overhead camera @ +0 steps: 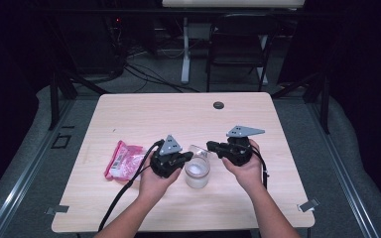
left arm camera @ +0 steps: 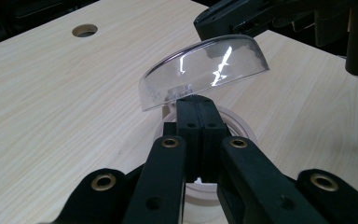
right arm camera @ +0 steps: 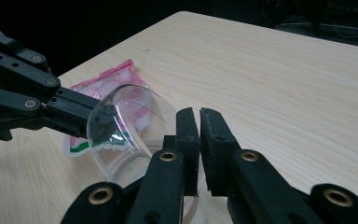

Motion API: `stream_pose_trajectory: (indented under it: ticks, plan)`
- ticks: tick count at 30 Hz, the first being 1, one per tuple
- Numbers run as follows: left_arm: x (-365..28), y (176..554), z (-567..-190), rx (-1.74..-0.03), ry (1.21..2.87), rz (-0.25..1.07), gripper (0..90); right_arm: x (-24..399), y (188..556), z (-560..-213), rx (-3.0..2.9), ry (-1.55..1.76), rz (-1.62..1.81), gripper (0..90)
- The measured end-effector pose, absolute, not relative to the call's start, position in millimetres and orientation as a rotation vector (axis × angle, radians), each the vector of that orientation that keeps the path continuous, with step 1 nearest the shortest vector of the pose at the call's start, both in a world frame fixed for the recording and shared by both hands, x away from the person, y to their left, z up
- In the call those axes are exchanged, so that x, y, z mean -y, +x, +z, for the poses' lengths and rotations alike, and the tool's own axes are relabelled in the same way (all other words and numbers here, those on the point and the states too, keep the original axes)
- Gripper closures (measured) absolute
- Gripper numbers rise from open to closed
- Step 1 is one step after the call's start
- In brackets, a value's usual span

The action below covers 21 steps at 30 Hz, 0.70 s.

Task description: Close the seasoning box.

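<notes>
Left claw (left arm camera: 196,108) is clamped shut on the rim of a clear plastic dome lid (left arm camera: 204,70), holding it tilted just above the mouth of the plastic cup (overhead camera: 197,172). The cup stands upright on the tabletop (overhead camera: 144,111) between the two hands, with something pale inside.

Right claw (right arm camera: 200,122): jaws nearly together with a thin gap, nothing between the pads. It sits just beside the lid's far edge. From the left gripper view its tip looks to be over the top edge of the lid; I can't tell whether it actually touches.

Pink snack packet (overhead camera: 123,158) lies flat to the left of the left hand, not involved.

My read: the lid is either going on or coming off, and the frames don't settle which. Tips for this step:
- keep the left claw's pinch on the rim only; the dome looks thin and will likely buckle if squeezed harder
- level the lid before lowering it, since a tilted lid will catch one side of the cup rim
- use the right claw to steady the cup wall or press the opposite rim, not to push sideways
- the cup looks light, so any side load could tip it
</notes>
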<state>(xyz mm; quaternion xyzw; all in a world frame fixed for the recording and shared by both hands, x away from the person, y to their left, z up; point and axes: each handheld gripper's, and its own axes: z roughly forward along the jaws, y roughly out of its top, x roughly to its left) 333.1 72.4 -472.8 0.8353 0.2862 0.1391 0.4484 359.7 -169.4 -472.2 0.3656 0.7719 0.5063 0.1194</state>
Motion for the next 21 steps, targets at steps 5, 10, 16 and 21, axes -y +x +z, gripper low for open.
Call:
stream_pose_trajectory:
  ticks: [5, 10, 16, 21]
  plan:
    - [-76, 330, -476, -0.71, 2.069, 0.337, 89.6, 167, 359, -473, -2.28, 1.044, 1.473, 85.3]
    - [-78, 327, -481, -0.718, 2.073, 0.325, 89.7, 164, 358, -474, -2.291, 1.032, 1.469, 85.2]
    - [-80, 324, -487, -0.725, 2.063, 0.314, 89.7, 160, 356, -476, -2.304, 1.02, 1.463, 85.3]
    - [-82, 321, -493, -0.729, 2.069, 0.307, 89.5, 157, 354, -478, -2.317, 1.006, 1.457, 85.3]
